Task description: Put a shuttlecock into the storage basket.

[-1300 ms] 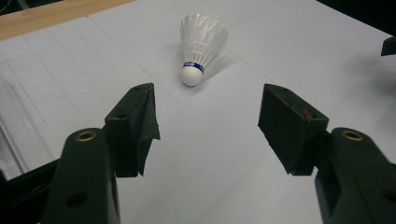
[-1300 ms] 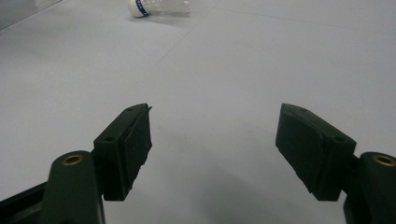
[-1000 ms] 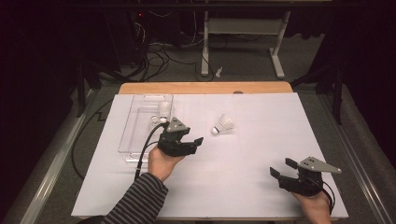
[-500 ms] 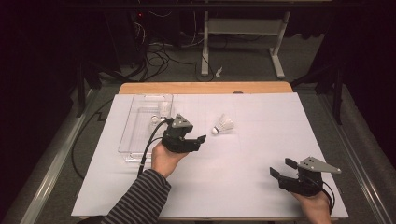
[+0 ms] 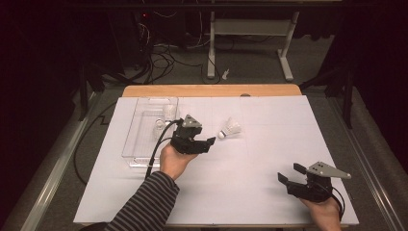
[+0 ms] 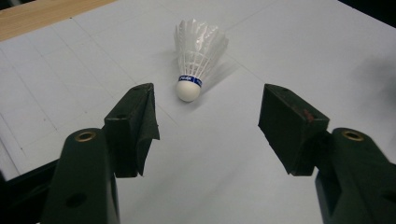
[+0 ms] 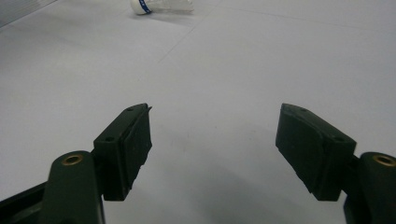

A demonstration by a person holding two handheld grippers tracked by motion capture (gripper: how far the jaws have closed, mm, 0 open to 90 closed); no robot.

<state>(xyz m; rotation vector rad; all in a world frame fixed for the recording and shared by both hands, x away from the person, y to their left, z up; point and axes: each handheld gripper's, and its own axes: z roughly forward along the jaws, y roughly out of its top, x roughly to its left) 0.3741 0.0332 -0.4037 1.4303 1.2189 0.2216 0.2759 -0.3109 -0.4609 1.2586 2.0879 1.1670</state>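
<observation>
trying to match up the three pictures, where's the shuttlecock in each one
High view: the shuttlecock lies a little above centre on the white table cover, just right of the left tool.
Left gripper view: upper middle, just beyond the open jaws, cork tip toward the camera.
Right gripper view: top edge, left of centre, far off.
Shared landmark: the blue band round its cork tip.

White shuttlecock with blue band; black left gripper; striped grey-black sleeve; clear plastic tray; white table cover.
</observation>
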